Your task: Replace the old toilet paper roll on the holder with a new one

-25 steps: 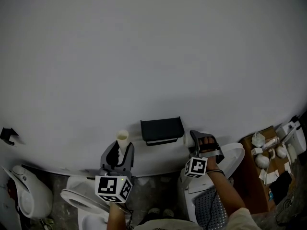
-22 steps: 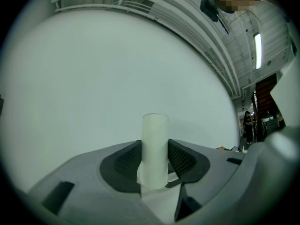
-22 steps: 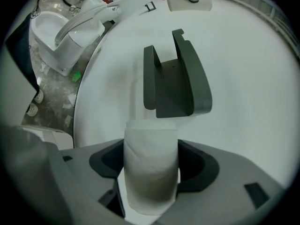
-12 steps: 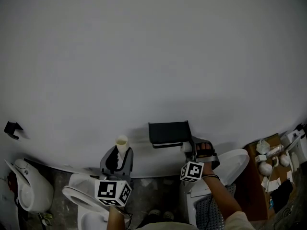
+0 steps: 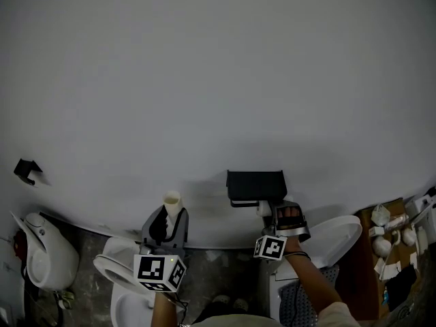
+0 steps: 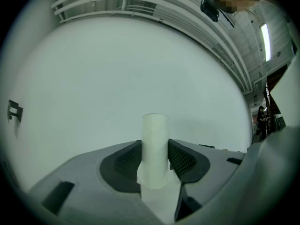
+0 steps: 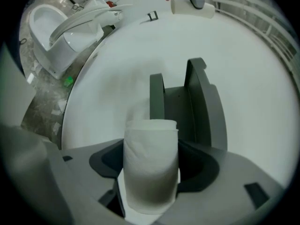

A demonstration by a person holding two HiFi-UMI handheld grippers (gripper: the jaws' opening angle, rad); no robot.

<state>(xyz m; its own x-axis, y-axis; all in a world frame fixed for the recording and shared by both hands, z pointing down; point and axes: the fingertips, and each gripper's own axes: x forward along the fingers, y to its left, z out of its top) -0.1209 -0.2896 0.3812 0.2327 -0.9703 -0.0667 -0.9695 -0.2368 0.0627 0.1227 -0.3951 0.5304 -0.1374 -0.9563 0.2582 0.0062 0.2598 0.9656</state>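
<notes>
The black holder (image 5: 255, 184) hangs on the pale wall. My right gripper (image 5: 280, 214) is just under its right end, shut on a full white toilet paper roll (image 5: 263, 209). In the right gripper view the roll (image 7: 151, 168) stands upright between the jaws of that gripper (image 7: 151, 165), with the holder's two arms (image 7: 187, 102) straight ahead. My left gripper (image 5: 168, 218) is off to the holder's left, shut on a bare cardboard tube (image 5: 172, 202). In the left gripper view the tube (image 6: 154, 144) stands upright in the gripper (image 6: 154, 159), facing blank wall.
Toilets stand along the wall's foot: one at far left (image 5: 41, 254), one under my left gripper (image 5: 119, 274), one at right (image 5: 337, 234). A black hook (image 5: 27, 170) is on the wall at left. Small clutter (image 5: 395, 230) lies at far right.
My right gripper with the roll has closed in on the holder from its right side. My left gripper with the tube has drawn further left of the holder.
</notes>
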